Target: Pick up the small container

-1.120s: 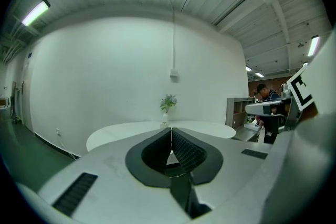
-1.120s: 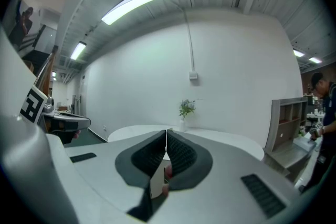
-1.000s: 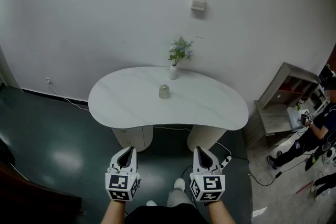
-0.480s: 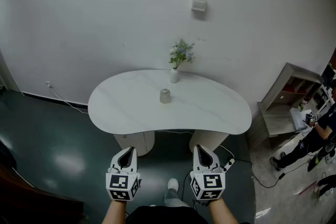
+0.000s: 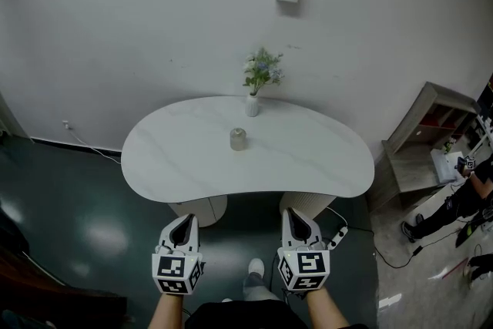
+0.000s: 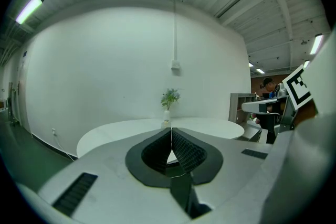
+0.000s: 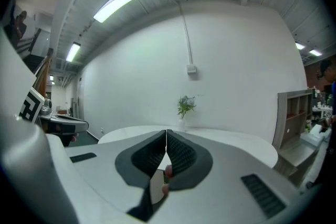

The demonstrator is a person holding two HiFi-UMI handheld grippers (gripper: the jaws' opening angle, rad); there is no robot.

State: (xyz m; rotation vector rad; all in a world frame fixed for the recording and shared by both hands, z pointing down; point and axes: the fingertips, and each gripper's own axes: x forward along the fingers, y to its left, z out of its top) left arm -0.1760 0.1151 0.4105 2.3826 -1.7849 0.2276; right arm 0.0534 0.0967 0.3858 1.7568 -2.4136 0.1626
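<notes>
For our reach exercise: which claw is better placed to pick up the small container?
Neither clearly: left claw and right claw, both shut, hang short of the table, about equally far from the small container.

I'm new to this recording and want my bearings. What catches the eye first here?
A white curved table against the wall, with the small container alone at its middle and a vase of flowers at its far edge. Nearest the camera, the left tongs and right tongs point at the table, both shut and empty.
</notes>
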